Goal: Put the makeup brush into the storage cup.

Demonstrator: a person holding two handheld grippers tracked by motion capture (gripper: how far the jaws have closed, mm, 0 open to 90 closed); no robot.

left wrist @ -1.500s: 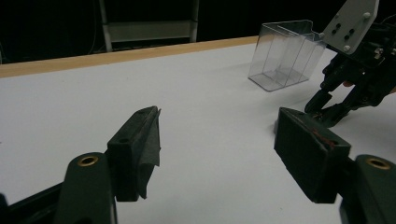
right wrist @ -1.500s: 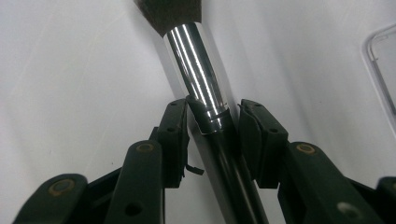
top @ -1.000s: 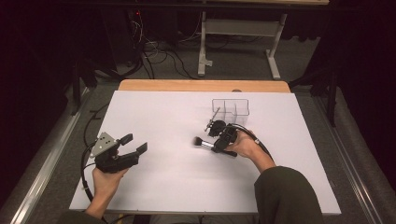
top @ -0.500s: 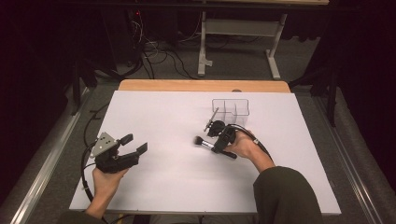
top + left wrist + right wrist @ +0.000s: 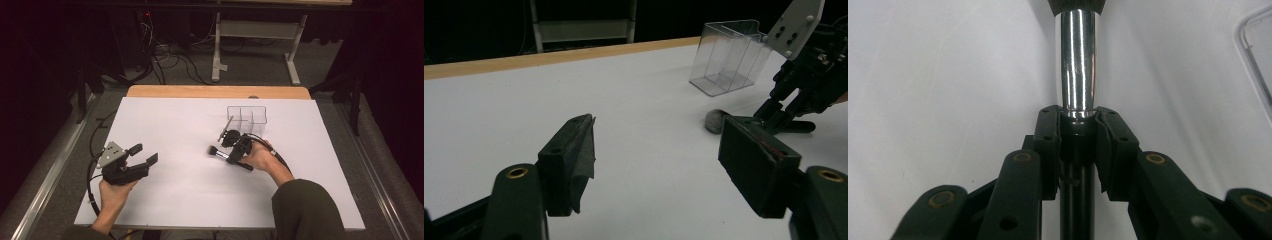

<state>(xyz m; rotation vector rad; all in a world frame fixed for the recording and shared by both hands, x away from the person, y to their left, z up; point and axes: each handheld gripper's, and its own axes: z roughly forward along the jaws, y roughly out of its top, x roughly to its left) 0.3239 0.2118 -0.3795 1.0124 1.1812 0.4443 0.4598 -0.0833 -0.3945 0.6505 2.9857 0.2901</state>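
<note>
— Where's the makeup brush [image 5: 222, 153] now?

— Lying on the white table [image 5: 190, 195], near the clear organizer [image 5: 246, 115]. My right gripper [image 5: 1077, 135] is clamped on its handle just behind the shiny metal ferrule [image 5: 1076, 60].

— Will it handle easily?

— I judge it light and stiff, though slick there; the bristles are soft. My left gripper [image 5: 659, 160] rests apart, jaws spread, holding nothing.
</note>
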